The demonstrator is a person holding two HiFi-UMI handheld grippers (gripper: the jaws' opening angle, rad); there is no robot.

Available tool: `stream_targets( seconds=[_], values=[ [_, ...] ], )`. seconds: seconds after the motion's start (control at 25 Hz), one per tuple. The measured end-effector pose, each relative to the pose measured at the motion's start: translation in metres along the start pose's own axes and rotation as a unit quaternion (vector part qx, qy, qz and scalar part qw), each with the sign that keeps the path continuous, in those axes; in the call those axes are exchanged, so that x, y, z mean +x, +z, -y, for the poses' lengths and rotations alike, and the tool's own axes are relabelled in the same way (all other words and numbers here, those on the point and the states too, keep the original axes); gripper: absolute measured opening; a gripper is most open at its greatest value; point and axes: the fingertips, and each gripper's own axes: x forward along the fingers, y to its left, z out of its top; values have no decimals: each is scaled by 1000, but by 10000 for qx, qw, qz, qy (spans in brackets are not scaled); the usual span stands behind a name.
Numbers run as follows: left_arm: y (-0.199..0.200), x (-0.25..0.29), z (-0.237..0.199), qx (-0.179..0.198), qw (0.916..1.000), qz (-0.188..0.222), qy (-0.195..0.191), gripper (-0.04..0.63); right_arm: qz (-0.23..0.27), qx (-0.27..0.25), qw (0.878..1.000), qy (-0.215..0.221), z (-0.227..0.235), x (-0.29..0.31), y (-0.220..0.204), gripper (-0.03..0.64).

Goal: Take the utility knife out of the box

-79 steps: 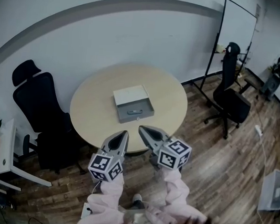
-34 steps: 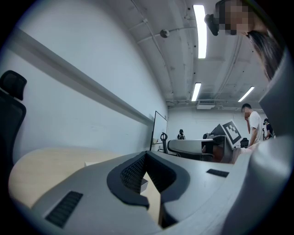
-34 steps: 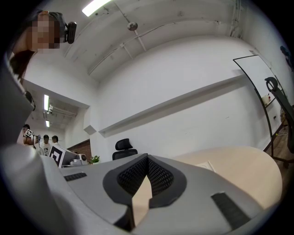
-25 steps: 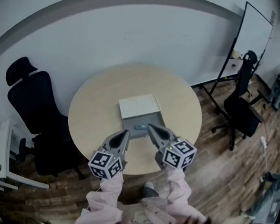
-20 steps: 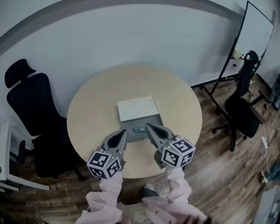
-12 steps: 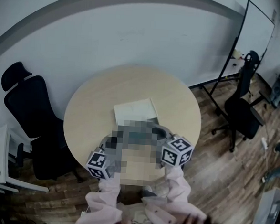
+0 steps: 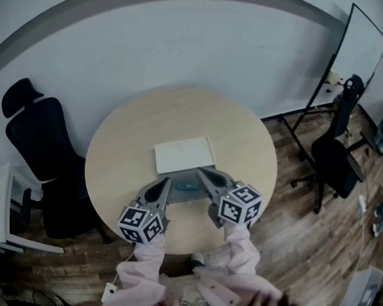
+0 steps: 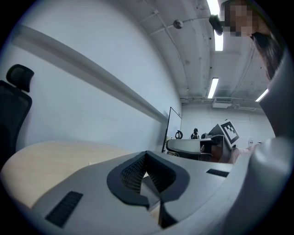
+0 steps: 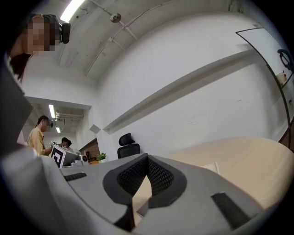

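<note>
On the round surface (image 7: 123, 144), the left tongs (image 7: 166, 179) and right tongs (image 7: 199, 172) hover by the open box (image 7: 183, 155), each pinched together with nothing inside.

Before me stands a round table (image 7: 126, 144) with a pale beige, wood-look top, set on a dark plank floor (image 7: 303, 242). One thing that I can see lies directly on it: a flat, rectangular grey box (image 7: 183, 154). It sits near the middle, a little towards my edge, and is open, with its pale lid laid back towards the wall.
</note>
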Motion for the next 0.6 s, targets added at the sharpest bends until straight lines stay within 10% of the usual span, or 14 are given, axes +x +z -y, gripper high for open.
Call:
stream_targets(
  seconds=[0.6],
  values=[
    [-36, 4, -19, -469, 9978, -272, 381, 9, -638, -94, 9974, 326, 12, 28, -31, -5]
  ],
)
